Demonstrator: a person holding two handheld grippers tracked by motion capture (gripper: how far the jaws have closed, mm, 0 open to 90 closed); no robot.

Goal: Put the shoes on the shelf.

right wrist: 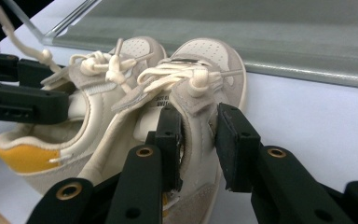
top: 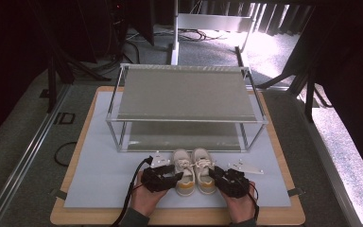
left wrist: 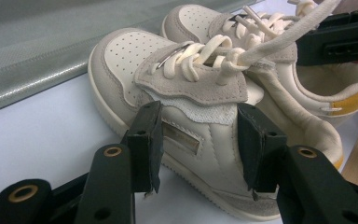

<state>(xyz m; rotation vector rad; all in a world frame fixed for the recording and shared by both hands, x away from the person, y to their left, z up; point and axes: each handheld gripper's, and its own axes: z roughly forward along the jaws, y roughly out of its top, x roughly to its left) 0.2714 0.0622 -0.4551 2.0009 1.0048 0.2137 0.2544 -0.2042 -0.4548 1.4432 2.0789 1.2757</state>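
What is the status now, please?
Left gripper fingers straddle left shoe, grip unclear. Right gripper shut on right shoe side wall. Rack just behind the shoes; nothing blocking.

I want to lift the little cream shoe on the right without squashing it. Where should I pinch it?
Pinch the side wall of the small cream leather sneaker with the yellow heel, just below the laces, coming from its outer side. That wall stands upright and thin beside the open collar, so one of the right gripper fingers can go inside and one outside, much as they sit now.
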